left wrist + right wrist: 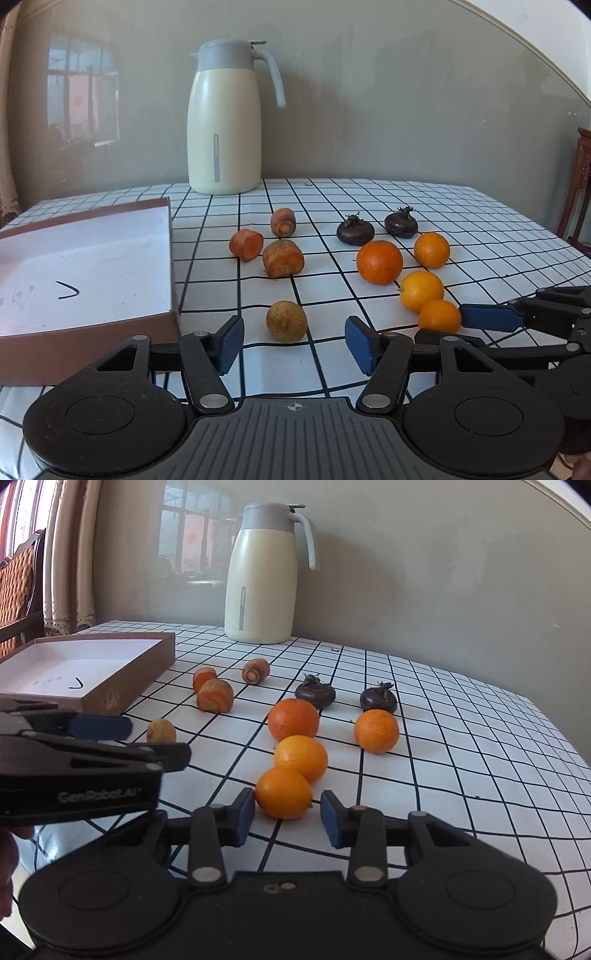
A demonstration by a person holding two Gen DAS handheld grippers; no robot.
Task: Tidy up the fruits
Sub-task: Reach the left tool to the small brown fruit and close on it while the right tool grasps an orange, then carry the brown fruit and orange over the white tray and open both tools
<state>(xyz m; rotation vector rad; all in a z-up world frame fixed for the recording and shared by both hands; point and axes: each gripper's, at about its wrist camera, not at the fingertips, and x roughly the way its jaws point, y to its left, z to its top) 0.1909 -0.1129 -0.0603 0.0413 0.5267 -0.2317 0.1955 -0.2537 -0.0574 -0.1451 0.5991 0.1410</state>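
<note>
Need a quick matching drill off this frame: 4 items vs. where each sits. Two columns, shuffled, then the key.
Items
1. thermos jug
2. box
3. nearest orange
4. brown round fruit

Places
A. just ahead of the open left tool
B. back of the table, by the wall
C. between the fingers of the open right tool
D. left side of the tablecloth, nothing in it

Pairs: 1-B, 2-D, 3-C, 4-A

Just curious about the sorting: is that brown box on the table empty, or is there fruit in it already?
Empty. The brown box shows only its bare white floor with a small pen mark, and the right wrist view shows no fruit inside either.
</note>
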